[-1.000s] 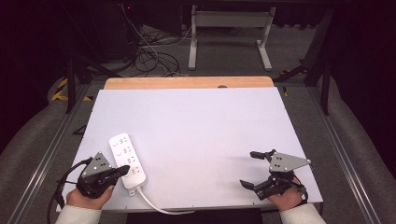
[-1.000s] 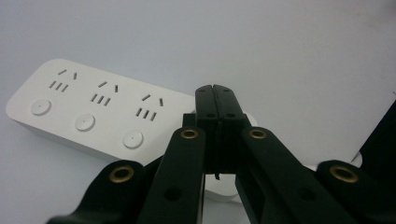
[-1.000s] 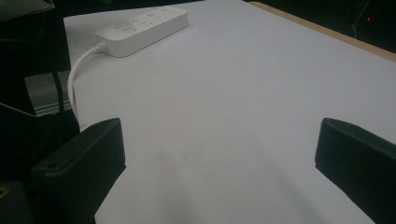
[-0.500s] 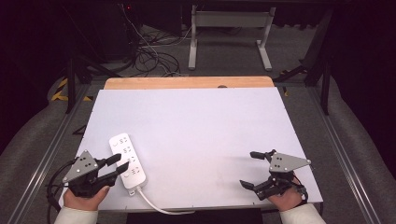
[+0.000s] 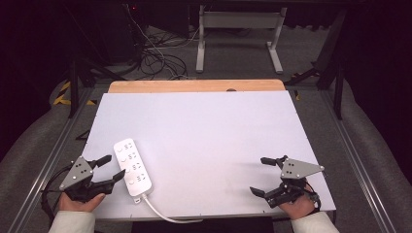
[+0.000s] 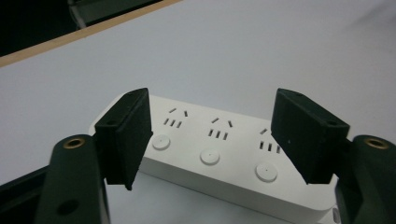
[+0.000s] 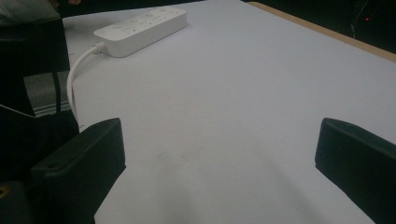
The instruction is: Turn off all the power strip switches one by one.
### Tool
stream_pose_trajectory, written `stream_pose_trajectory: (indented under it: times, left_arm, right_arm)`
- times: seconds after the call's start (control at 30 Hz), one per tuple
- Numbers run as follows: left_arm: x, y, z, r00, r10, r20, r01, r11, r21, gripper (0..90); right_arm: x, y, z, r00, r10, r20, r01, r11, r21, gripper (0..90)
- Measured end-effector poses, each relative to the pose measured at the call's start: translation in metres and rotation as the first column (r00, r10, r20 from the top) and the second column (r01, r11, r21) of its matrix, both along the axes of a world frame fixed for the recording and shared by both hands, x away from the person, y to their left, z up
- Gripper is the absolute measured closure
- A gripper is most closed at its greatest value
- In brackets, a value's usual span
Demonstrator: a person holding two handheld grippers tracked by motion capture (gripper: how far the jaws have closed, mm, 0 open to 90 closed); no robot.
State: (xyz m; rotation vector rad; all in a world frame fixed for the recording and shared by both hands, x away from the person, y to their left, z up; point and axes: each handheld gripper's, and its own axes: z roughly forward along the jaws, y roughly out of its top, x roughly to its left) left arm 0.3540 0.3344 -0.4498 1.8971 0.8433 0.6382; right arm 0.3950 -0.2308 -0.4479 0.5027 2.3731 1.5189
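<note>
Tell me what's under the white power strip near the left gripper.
The power strip lies flat on the white table, its cord running off the near edge. Its own body hides whatever might be beneath it.

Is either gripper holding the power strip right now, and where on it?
No. The left gripper, jaws just opened, stands clear of the power strip; the right gripper is open over bare table.

So my table [image 5: 204, 126] is a plain white top with a wood strip along the far edge, and a white power strip [image 5: 132, 168] lying flat near-left, its cord [image 5: 163, 213] running off the near edge.
</note>
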Motion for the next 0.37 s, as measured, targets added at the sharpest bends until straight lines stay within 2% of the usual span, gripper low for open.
stream_pose_trajectory:
  times: [0.07, 0.13, 0.17, 0.2, 0.27, 0.37]
  left_arm:
    - [-0.0008, 0.0018, -0.0015, 0.9999, 0.009, 0.004, -0.009, 0.9999, -0.008, 25.9]
    - [-0.0009, 0.0022, -0.0035, 0.9996, 0.025, -0.013, -0.025, 0.9994, -0.022, 24.6]
    - [-0.0006, 0.0023, -0.0051, 0.999, 0.033, -0.031, -0.034, 0.9988, -0.036, 24.5]
    - [0.0005, 0.0027, -0.0069, 0.9969, 0.043, -0.067, -0.046, 0.9977, -0.049, 24.7]
    - [0.0007, 0.0028, -0.0086, 0.9941, 0.046, -0.098, -0.052, 0.9967, -0.062, 24.2]
    - [-0.0014, 0.0021, -0.0091, 0.9957, 0.041, -0.083, -0.045, 0.9974, -0.056, 24.0]
  right_arm:
    - [0.0002, -0.0004, 0.0, 1.0, -0.002, -0.001, 0.002, 1.0, -0.001, 2.2]
    - [0.0006, -0.0007, -0.0001, 1.0, -0.005, -0.002, 0.005, 1.0, 0.001, 2.2]
    - [0.0007, -0.0009, -0.0002, 1.0, -0.005, -0.002, 0.005, 1.0, 0.001, 2.2]
    - [0.0007, -0.001, -0.0002, 1.0, -0.005, -0.002, 0.005, 1.0, 0.002, 2.2]
    - [0.0006, -0.0012, -0.0002, 1.0, -0.006, -0.002, 0.006, 1.0, 0.004, 2.2]
    - [0.0009, -0.0013, -0.0001, 1.0, -0.008, -0.002, 0.008, 1.0, 0.002, 2.2]
